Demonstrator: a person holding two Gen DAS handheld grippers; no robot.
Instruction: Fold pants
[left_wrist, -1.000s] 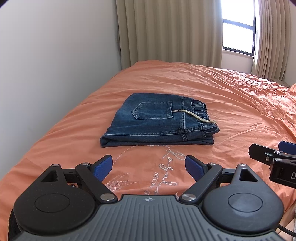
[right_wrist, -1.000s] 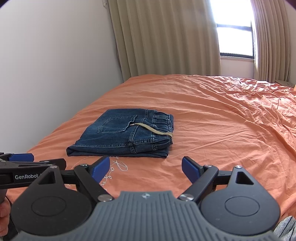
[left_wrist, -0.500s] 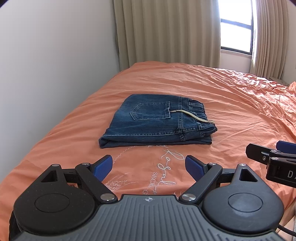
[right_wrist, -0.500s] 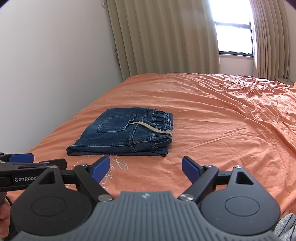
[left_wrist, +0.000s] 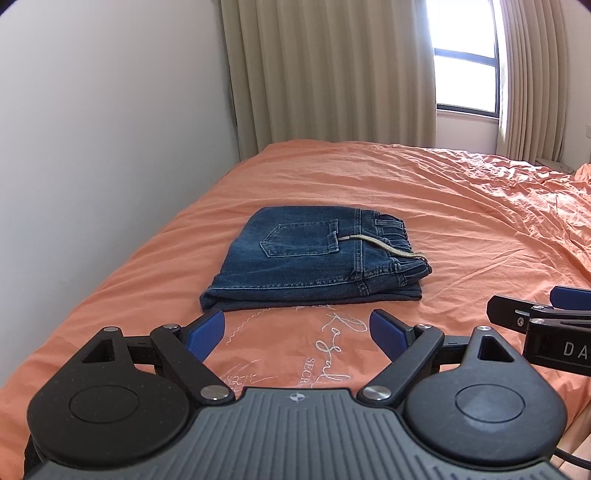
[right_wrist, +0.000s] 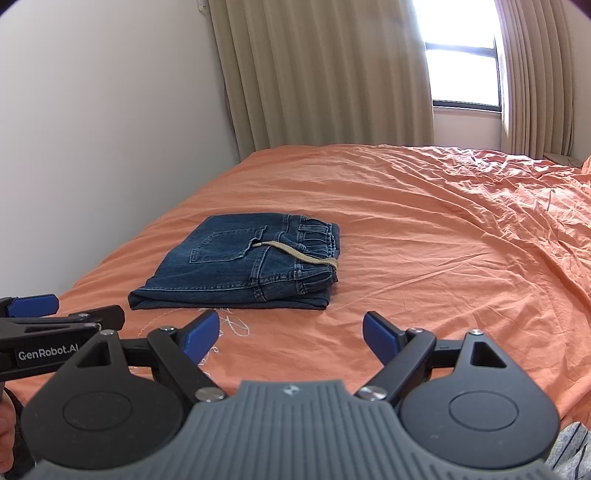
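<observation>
Jeans (left_wrist: 314, 258) sit folded into a thick stack mid-bed (left_wrist: 461, 206), drawstring (left_wrist: 384, 248) trailing across the waistband. Denim's heavy and soft, so I'd guess it flops if you pinch one layer; best grab the whole stack at the folded near edge. Left gripper (left_wrist: 297, 330) and right gripper (right_wrist: 290, 332) are both spread wide, holding nothing, hovering short of the jeans.

Folded jeans (right_wrist: 243, 266) lie on bed (right_wrist: 424, 229), right tool (right_wrist: 290, 332) spread empty
</observation>
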